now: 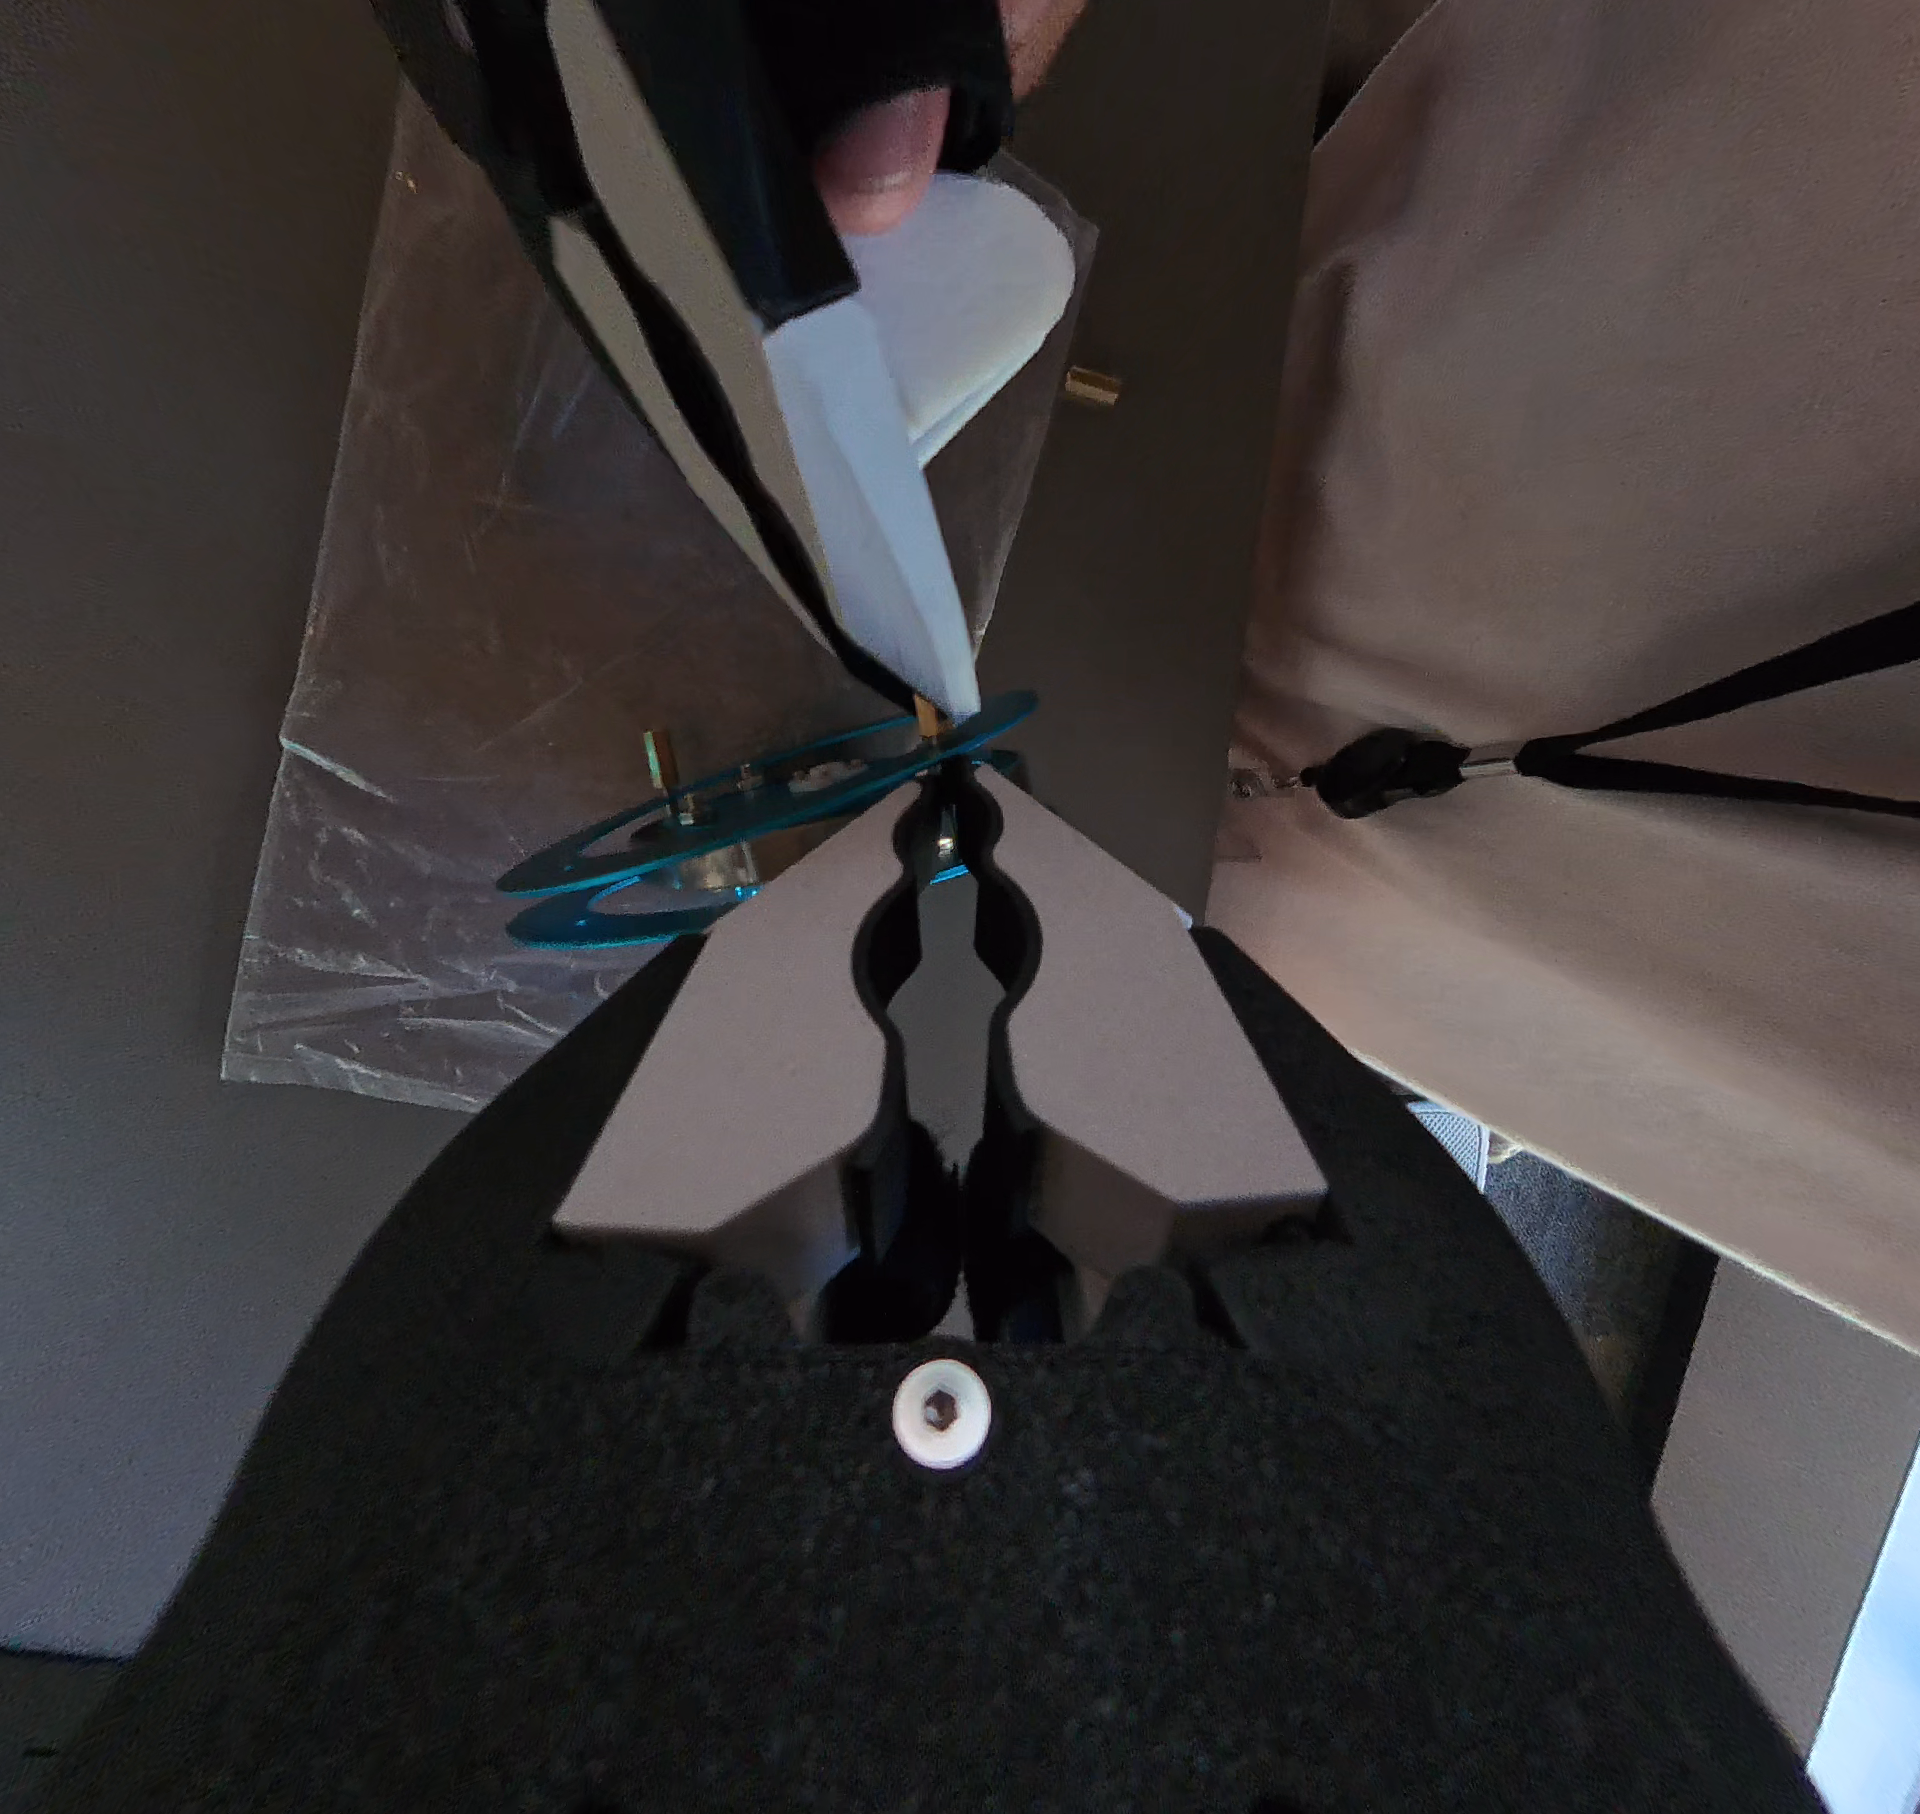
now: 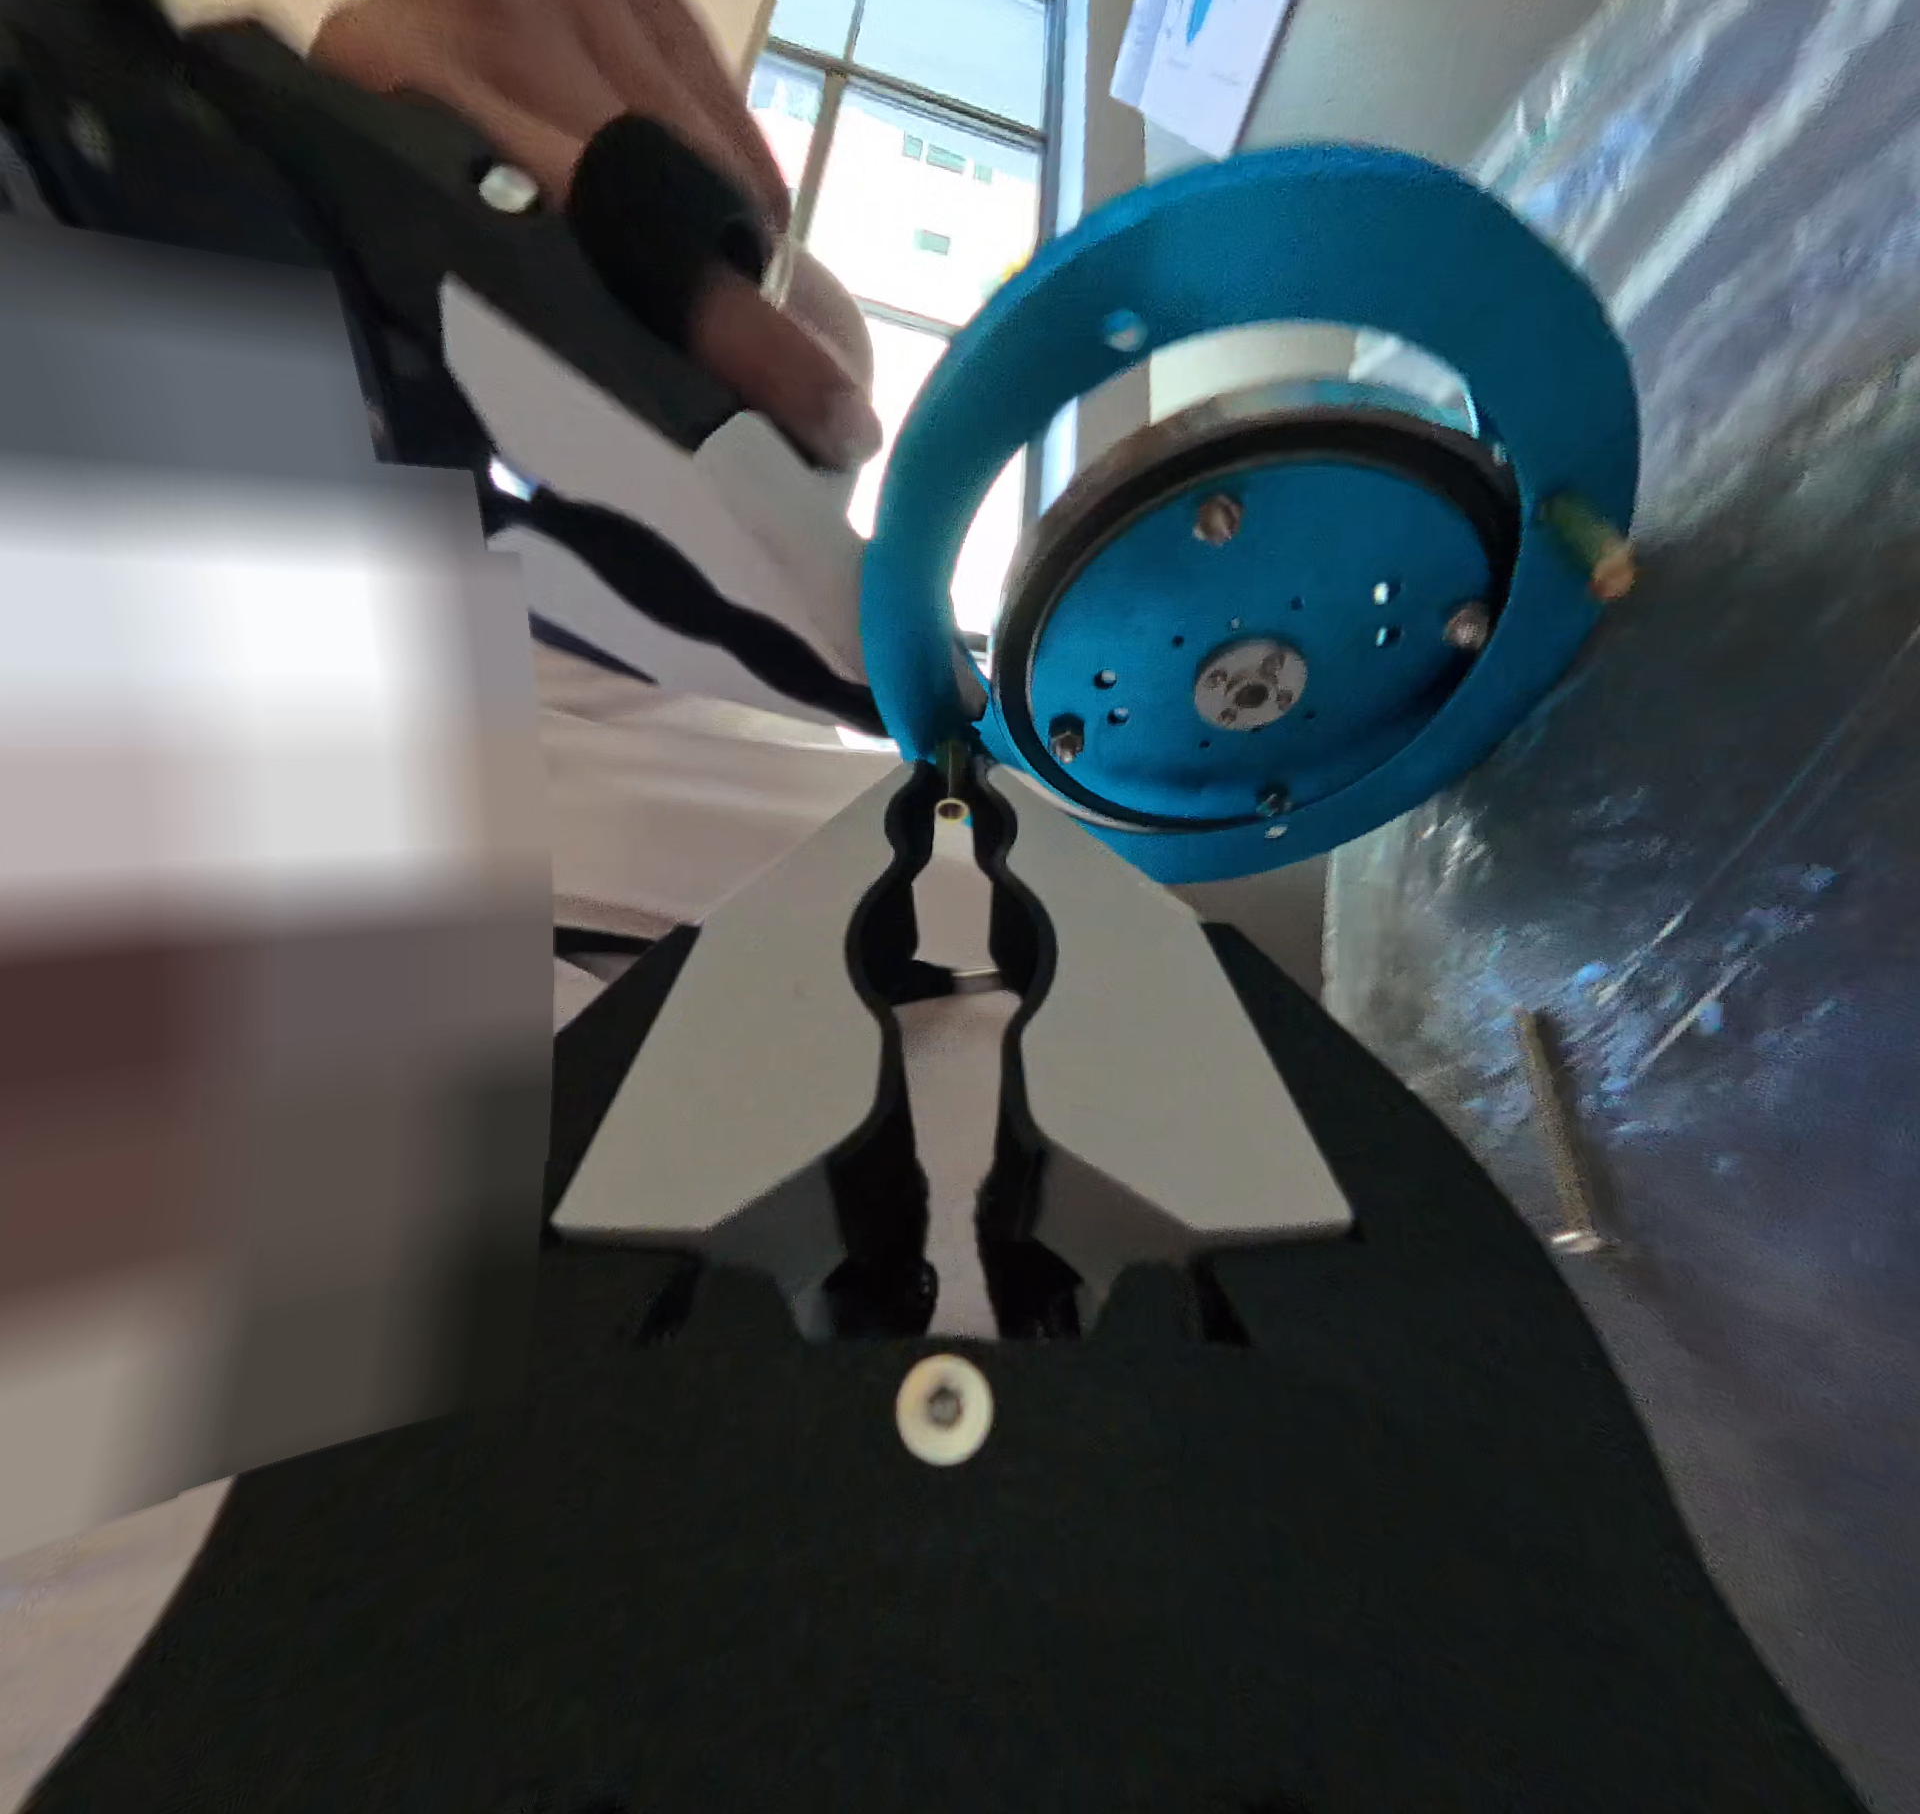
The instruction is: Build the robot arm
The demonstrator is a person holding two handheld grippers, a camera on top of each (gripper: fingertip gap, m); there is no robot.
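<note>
Blue ring assembly (image 2: pixel 1257 517): two blue discs around a metal hub, brass standoffs (image 2: pixel 1584 559) on the rim, held off the desk (image 1: pixel 156 517) above a clear plastic sheet (image 1: pixel 499 621). My left gripper (image 1: pixel 940 808) has its fingers clamped on its near edge; my right gripper (image 2: pixel 951 808) pinches one brass standoff (image 2: pixel 951 782). I'd judge it best to keep both grips steady and the standoff square to its hole.

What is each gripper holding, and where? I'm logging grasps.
Left gripper: blue ring assembly, by its rim. Right gripper: brass standoff at that rim.
</note>
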